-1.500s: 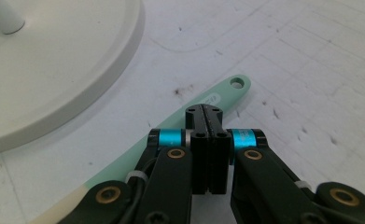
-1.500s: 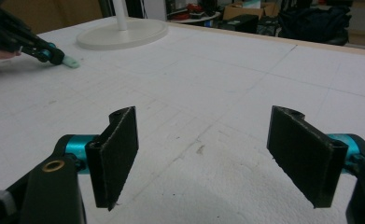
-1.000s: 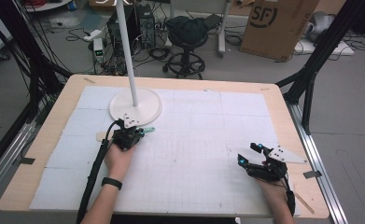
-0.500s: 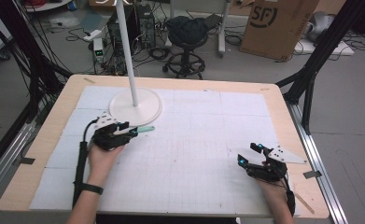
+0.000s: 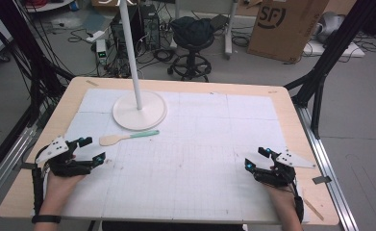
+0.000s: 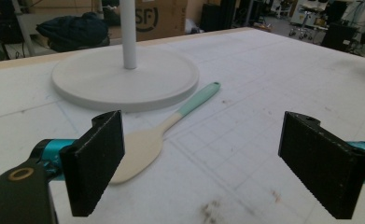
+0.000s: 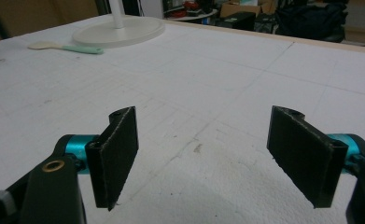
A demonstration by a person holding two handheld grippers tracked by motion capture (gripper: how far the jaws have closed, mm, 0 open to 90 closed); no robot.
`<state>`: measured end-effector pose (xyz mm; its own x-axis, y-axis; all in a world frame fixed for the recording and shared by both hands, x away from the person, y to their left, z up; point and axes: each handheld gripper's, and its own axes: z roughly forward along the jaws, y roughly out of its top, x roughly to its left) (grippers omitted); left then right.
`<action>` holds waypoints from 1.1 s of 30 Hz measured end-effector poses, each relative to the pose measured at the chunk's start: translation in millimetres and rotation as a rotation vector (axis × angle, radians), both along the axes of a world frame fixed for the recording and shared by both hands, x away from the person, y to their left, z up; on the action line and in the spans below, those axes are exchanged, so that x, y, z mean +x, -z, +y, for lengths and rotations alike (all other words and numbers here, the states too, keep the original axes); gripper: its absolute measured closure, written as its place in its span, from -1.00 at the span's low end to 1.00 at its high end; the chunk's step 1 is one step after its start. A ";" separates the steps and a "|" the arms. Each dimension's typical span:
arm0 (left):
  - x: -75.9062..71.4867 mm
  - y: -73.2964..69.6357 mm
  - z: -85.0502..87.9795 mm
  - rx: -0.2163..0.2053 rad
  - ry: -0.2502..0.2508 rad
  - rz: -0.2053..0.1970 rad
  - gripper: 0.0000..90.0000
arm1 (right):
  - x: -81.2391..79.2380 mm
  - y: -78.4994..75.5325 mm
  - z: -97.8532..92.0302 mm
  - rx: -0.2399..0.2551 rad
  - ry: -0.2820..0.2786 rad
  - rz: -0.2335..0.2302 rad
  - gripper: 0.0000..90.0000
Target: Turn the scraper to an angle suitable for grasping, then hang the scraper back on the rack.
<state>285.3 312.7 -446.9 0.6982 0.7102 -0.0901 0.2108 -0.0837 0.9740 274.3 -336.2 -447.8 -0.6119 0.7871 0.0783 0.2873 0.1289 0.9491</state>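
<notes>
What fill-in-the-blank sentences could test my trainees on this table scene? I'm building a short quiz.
1. The spatula lies flat on the table, just in front of the round lamp ____.
2. The spatula's handle is coloured ____.
3. The left gripper has its jaws ____, with nothing between them.
4. The right gripper rests near the table's front ____ corner.

Missing words: base; mint green; open; right
</notes>
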 end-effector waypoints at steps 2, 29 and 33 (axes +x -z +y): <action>-2.5 1.9 4.3 -0.030 0.029 -0.021 -0.65 | 0.5 0.1 -1.0 0.013 0.000 0.006 -0.48; -4.7 -6.3 27.9 -0.144 0.066 -0.033 -0.67 | -1.8 0.0 0.3 -0.003 -0.012 -0.018 -0.48; 3.0 -15.0 26.4 -0.127 0.080 -0.050 -0.67 | -1.4 0.0 -0.1 0.001 -0.015 -0.015 -0.48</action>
